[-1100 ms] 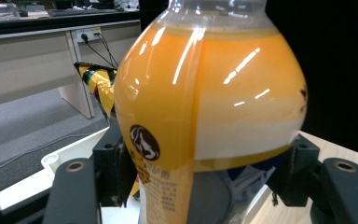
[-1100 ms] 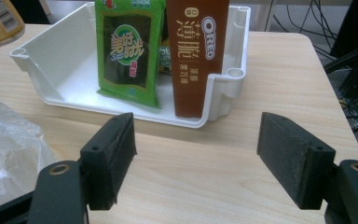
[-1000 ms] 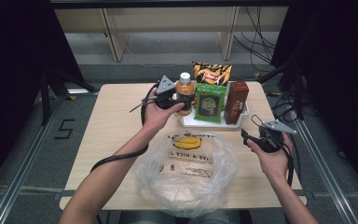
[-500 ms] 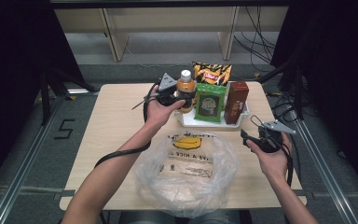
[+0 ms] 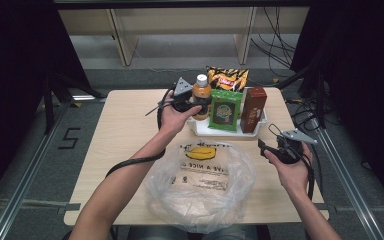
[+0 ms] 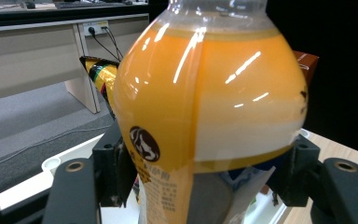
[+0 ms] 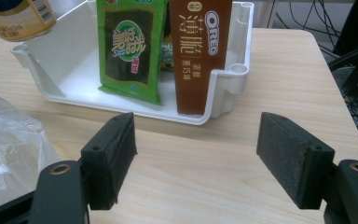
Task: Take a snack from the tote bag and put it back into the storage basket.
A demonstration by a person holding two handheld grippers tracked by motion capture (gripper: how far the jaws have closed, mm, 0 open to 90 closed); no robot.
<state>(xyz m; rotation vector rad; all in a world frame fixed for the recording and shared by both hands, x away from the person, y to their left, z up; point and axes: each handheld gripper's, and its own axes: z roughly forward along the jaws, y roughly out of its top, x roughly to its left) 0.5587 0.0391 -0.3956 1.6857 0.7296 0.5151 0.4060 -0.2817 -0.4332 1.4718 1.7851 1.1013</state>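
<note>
Left gripper (image 6: 200, 186) clamped on juice bottle (image 6: 209, 107); right gripper (image 7: 198, 158) jaws apart, facing white tray (image 7: 223, 93)

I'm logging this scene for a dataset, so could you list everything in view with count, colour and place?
juice bottle: one, orange with white cap, at the tray's left end, held between the left gripper's pads
seaweed pack: one, green, upright in the tray's middle
cookie box: one, brown, upright at the tray's right end
chip bag: one, yellow and black, behind the tray's packs
tray: one, white, far middle of the table
plastic bag: one, clear with yellow and black print, near edge of the table
table: one, light wood
left gripper: one, black, shut on the bottle
right gripper: one, black, open, right of the bag
</note>
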